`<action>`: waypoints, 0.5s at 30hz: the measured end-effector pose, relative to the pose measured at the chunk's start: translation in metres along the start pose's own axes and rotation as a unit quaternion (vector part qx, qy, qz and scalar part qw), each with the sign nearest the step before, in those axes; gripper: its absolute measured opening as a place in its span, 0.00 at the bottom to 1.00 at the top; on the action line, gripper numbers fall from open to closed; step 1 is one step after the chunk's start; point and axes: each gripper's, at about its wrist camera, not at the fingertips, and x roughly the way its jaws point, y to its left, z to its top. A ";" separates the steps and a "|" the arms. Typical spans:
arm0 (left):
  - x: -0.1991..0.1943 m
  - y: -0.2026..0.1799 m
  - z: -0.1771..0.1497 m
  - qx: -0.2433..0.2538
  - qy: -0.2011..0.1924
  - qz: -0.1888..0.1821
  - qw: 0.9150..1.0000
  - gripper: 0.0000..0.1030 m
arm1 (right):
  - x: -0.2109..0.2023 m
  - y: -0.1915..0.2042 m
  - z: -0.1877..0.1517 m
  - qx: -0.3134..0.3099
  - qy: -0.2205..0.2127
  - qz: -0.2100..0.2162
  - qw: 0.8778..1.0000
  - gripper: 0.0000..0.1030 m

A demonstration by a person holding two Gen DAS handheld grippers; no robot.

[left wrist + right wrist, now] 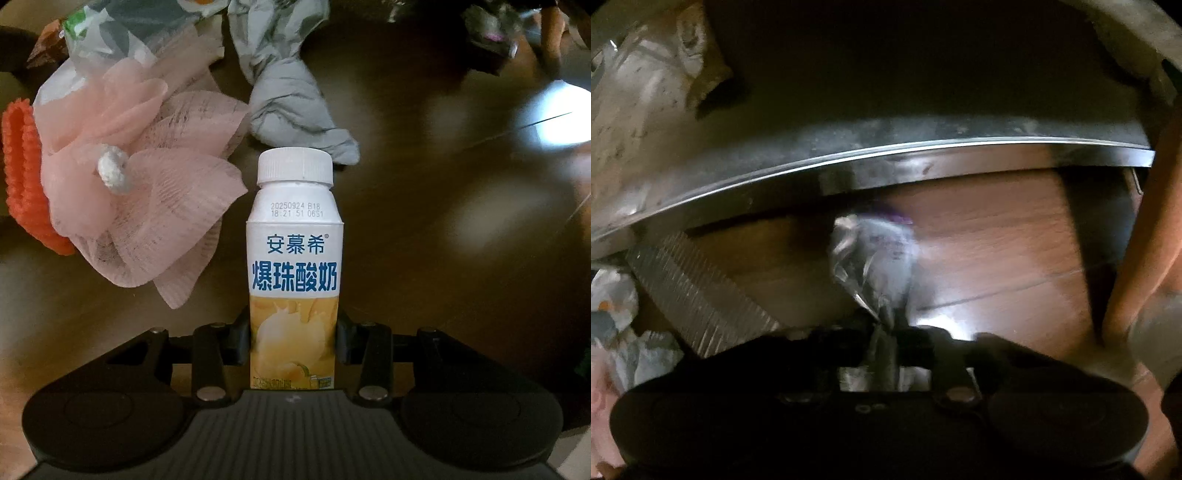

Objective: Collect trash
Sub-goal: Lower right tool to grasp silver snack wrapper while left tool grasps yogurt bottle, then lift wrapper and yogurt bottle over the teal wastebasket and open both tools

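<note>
A white yogurt bottle (294,258) with blue lettering, a yellow lower label and a white cap lies on the brown floor. My left gripper (293,341) is shut on its lower part, one black pad against each side. In the right wrist view a crinkled silver wrapper (873,258) with purple print hangs over the wooden floor. My right gripper (884,341) is shut on its lower end. That view is dark and blurred.
A pink mesh sponge (144,199), an orange net (22,177) and a crumpled grey bag (291,99) lie left of and behind the bottle. A dark metal-edged ledge (923,155) crosses above the wrapper. An orange post (1145,236) stands at the right.
</note>
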 end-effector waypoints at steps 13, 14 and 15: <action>-0.126 -0.037 0.024 -0.005 -0.055 -0.008 0.998 0.40 | -0.105 -0.010 -0.029 -0.006 -0.014 0.053 0.998 0.07; -0.139 -0.037 0.022 -0.010 -0.063 -0.007 0.998 0.40 | -0.116 -0.010 -0.032 -0.010 -0.017 0.061 0.998 0.07; -0.153 -0.040 0.021 -0.016 -0.071 -0.007 0.997 0.40 | -0.130 -0.010 -0.036 -0.016 -0.021 0.070 0.997 0.07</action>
